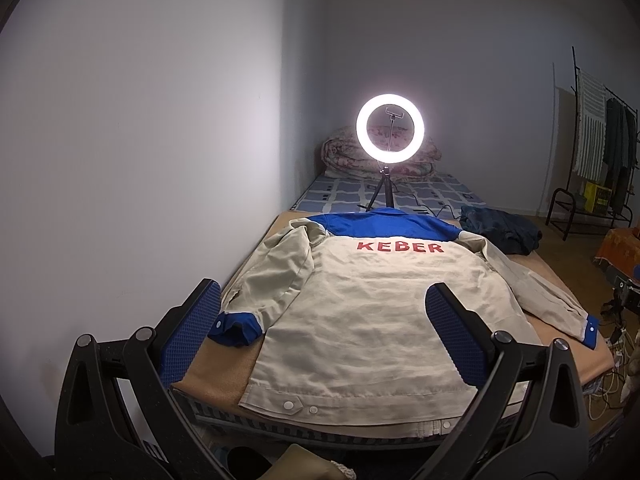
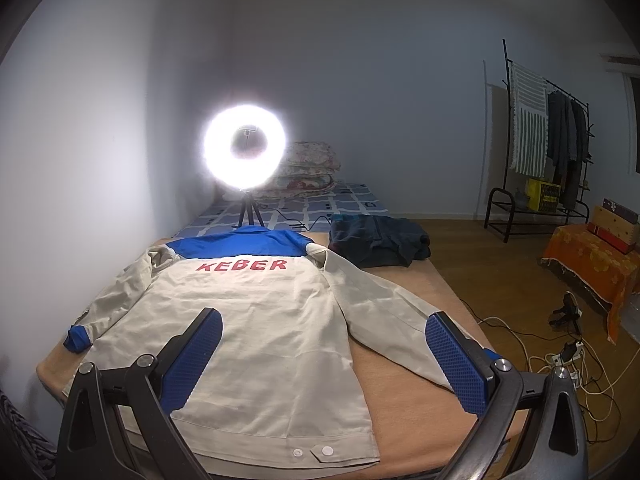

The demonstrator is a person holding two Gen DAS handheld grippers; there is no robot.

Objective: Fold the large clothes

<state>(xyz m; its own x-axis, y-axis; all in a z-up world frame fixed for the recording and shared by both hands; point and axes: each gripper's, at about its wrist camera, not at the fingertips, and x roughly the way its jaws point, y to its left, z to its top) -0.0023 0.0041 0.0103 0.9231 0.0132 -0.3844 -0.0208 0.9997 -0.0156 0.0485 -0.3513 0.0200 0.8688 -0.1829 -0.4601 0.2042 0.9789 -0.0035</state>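
A beige work jacket (image 1: 360, 320) (image 2: 256, 340) with a blue yoke, blue cuffs and red letters KEBER lies back-up and spread flat on the tan bed cover (image 1: 224, 376) (image 2: 416, 396). Both sleeves are stretched out to the sides. My left gripper (image 1: 324, 300) hovers open above the hem end of the jacket, nothing between its blue pads. My right gripper (image 2: 324, 324) is open too, held over the jacket's lower right part, with its right pad (image 2: 456, 364) above the right sleeve's cuff.
A lit ring light on a small tripod (image 1: 387, 130) (image 2: 245, 148) stands beyond the collar, with a cable. A dark folded garment (image 1: 500, 228) (image 2: 380, 242) lies at the far right of the bed. Rolled bedding, a clothes rack (image 2: 540, 140), floor cables (image 2: 560, 360) and an orange-covered stand are around.
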